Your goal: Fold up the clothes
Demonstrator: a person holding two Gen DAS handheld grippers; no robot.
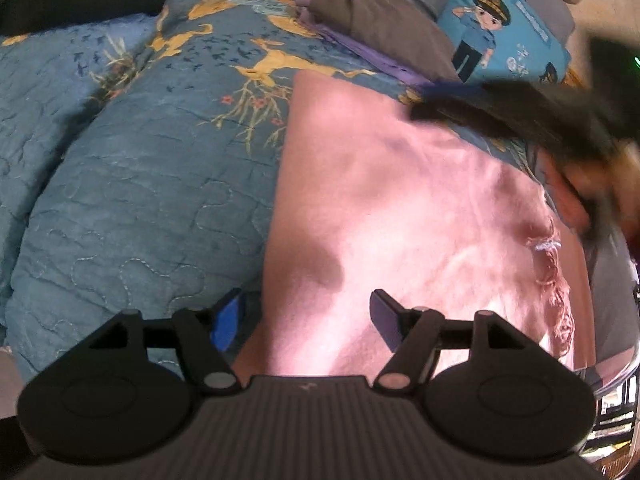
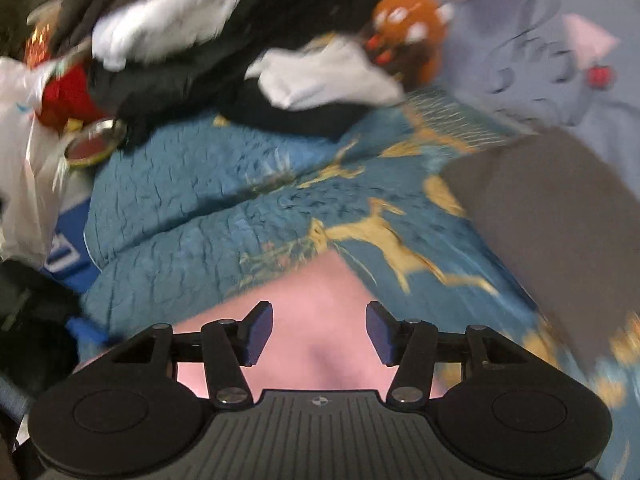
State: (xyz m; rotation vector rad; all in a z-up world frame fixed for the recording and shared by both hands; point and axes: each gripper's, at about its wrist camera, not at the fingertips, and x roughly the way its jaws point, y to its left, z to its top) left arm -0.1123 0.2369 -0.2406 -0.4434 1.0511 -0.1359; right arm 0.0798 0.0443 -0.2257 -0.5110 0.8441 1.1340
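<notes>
The pink garment lies spread flat on the bed's blue quilt. Both the left hand-held gripper and right hand-held gripper hover over it, jaws wide apart, gripping nothing.

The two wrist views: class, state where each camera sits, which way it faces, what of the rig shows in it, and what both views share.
Left wrist: sits on the left gripper, facing forward and down over the pink garment on the blue quilt; its open jaws show, plus the blurred right gripper.
Right wrist: sits on the right gripper, jaws open, facing the clothes pile.
Shared: pink garment, quilt, grey folded garment.
</notes>
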